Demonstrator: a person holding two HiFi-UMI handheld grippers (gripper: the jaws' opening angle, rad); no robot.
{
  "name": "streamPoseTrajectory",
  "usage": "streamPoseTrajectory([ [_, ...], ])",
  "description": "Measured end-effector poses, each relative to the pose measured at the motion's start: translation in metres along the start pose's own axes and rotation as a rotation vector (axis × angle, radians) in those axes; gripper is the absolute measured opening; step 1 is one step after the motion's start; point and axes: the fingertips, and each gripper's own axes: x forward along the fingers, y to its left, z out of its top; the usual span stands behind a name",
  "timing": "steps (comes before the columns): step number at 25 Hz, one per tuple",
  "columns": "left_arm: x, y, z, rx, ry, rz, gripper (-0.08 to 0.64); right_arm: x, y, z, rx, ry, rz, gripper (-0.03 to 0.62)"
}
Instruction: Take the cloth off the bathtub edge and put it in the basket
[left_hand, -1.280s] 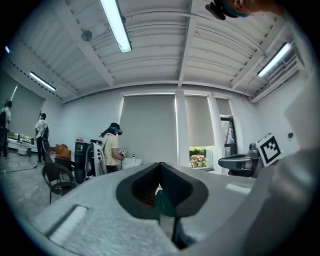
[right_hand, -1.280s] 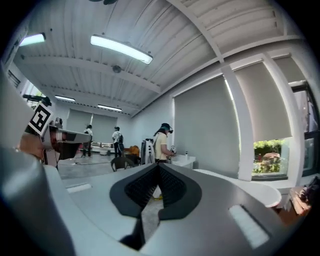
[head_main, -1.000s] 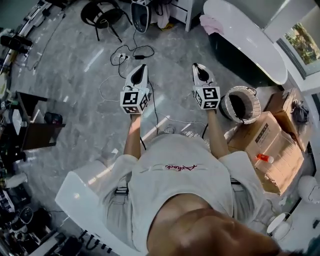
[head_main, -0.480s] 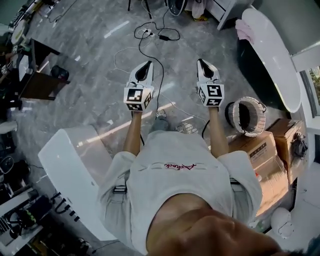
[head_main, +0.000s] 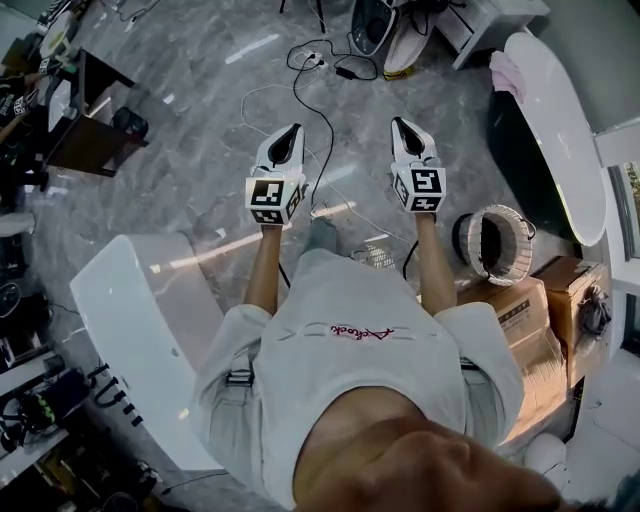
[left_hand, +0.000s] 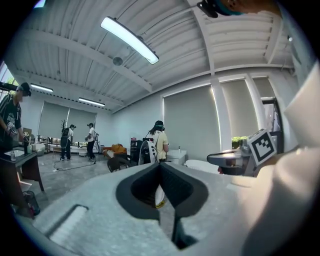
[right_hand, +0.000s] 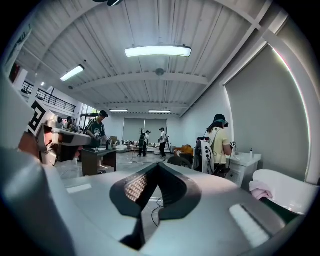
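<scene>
A pink cloth (head_main: 505, 72) lies over the near end of the white bathtub (head_main: 565, 130) at the upper right of the head view. In the right gripper view the cloth (right_hand: 261, 189) and the tub rim (right_hand: 287, 192) show low at the right. The white wicker basket (head_main: 500, 211) stands on the floor beside the tub. Both grippers are held out level over the grey floor, far from the cloth. My left gripper (head_main: 292, 130) (left_hand: 160, 164) is shut and empty. My right gripper (head_main: 399, 123) (right_hand: 159, 164) is shut and empty too, left of the basket.
Cardboard boxes (head_main: 530, 310) sit just behind the basket. Cables (head_main: 310, 70) trail across the floor ahead of the grippers. A white cabinet (head_main: 140, 320) stands at the lower left and a dark table (head_main: 85, 140) at the far left. Several people (right_hand: 220, 145) stand in the room.
The head view has swung, so tub, cloth and basket now sit further right. Both grippers moved together across the floor and stayed shut and empty.
</scene>
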Motion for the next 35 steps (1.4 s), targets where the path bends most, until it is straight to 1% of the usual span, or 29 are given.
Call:
streamPoseTrajectory([
  [3,0.008,0.0,-0.001,0.0,-0.005,-0.014,0.0,0.002,0.007,-0.004,-0.002,0.004,0.007,0.006],
  [7,0.032,0.0,0.006,0.003,-0.025,-0.043,0.0,0.012,0.007,0.0,-0.022,-0.01,0.015,0.006],
  [11,0.052,0.016,0.01,-0.008,-0.039,-0.043,0.0,0.035,0.002,0.002,-0.027,-0.009,-0.002,0.006],
  [14,0.069,0.045,0.013,-0.022,-0.055,-0.025,0.0,0.07,0.004,0.009,-0.038,-0.015,0.008,0.006],
  [19,0.103,0.097,0.015,-0.042,-0.058,0.019,0.0,0.135,0.007,0.016,-0.056,-0.009,0.043,0.006],
  [24,0.138,0.154,0.025,-0.056,-0.069,0.057,0.0,0.207,0.012,0.033,-0.068,-0.019,0.07,0.006],
  [28,0.159,0.192,0.032,-0.057,-0.068,0.062,0.0,0.256,0.02,0.043,-0.072,-0.013,0.077,0.006],
  [32,0.171,0.24,0.038,-0.06,-0.069,0.071,0.0,0.305,0.039,0.056,-0.078,-0.02,0.089,0.006],
  [35,0.18,0.26,0.042,-0.06,-0.066,0.082,0.0,0.327,0.044,0.067,-0.093,-0.036,0.091,0.006],
])
